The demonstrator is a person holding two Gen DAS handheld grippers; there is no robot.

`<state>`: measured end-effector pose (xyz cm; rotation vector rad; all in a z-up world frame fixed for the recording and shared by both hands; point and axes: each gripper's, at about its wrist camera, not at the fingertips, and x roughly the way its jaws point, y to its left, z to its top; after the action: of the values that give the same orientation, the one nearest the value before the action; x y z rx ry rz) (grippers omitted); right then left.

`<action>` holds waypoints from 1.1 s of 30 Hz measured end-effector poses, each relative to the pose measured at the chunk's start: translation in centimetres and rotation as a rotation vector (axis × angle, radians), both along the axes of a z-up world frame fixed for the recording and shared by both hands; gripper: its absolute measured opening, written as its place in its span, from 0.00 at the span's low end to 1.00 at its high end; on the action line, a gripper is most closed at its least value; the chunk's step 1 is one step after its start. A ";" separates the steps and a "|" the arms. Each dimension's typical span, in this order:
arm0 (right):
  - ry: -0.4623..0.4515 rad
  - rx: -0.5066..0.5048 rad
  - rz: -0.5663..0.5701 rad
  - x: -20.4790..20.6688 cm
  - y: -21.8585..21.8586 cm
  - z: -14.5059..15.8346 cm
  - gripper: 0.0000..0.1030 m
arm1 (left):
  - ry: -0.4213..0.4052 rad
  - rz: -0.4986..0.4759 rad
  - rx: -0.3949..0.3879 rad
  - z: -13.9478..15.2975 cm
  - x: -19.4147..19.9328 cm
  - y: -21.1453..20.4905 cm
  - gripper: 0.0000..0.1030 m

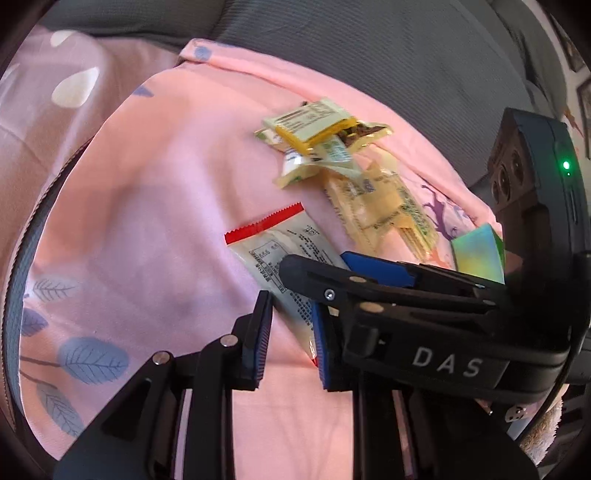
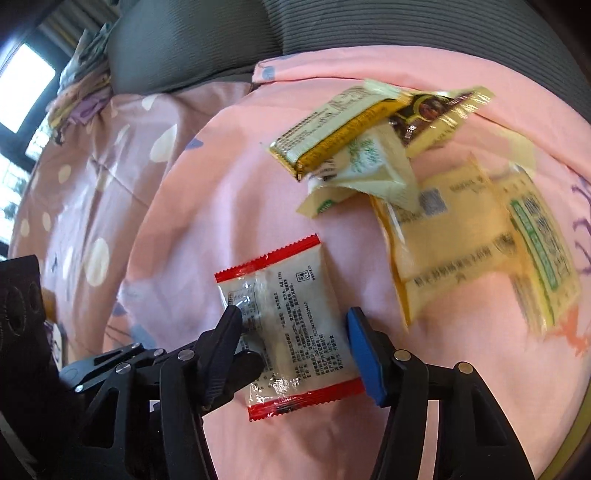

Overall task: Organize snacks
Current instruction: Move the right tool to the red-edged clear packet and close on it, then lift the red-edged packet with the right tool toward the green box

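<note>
A white snack packet with red crimped ends lies flat on the pink bedsheet. My right gripper is open, its jaws straddling the packet's two long sides, close above it. In the left wrist view the same packet lies just ahead of my left gripper, which is open and empty; the right gripper's black body crosses over the packet from the right. A loose pile of yellow and cream snack packets lies farther back to the right; it also shows in the left wrist view.
A grey ribbed cushion runs along the back edge of the sheet. A mauve spotted quilt lies to the left. A green-yellow packet sits at the right, partly behind the right gripper.
</note>
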<state>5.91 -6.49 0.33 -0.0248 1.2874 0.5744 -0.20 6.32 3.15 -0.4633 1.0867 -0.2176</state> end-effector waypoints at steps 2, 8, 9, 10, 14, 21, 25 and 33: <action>-0.016 0.012 -0.025 -0.5 -0.5 0.7 0.58 | -0.025 -0.014 -0.003 0.4 -0.2 -0.2 0.18; -0.137 -0.001 -0.109 -2.4 -1.9 3.7 0.58 | -0.119 -0.066 -0.045 1.9 -1.1 -1.0 0.19; -0.156 -0.002 -0.119 -2.7 -2.1 4.1 0.58 | -0.132 -0.070 -0.048 2.1 -1.1 -1.3 0.19; -0.172 -0.007 -0.129 -3.0 -2.2 4.5 0.58 | -0.149 -0.075 -0.049 2.3 -1.2 -1.5 0.19; -0.213 0.002 -0.173 -3.7 -3.1 5.6 0.58 | -0.199 -0.099 -0.058 3.1 -1.9 -2.4 0.19; -0.266 0.019 -0.280 -5.7 -5.8 6.8 0.58 | -0.251 -0.170 -0.073 3.7 -2.6 -4.7 0.19; -0.284 0.024 -0.312 -6.3 -6.8 6.9 0.58 | -0.265 -0.191 -0.067 3.7 -2.8 -5.8 0.19; -0.276 0.019 -0.342 -6.7 -7.9 6.7 0.58 | -0.265 -0.197 -0.073 3.4 -3.0 -6.5 0.19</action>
<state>-0.80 -14.38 7.02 0.1264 0.9884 0.2774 -3.23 -0.21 6.55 -0.3798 0.8661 -0.4806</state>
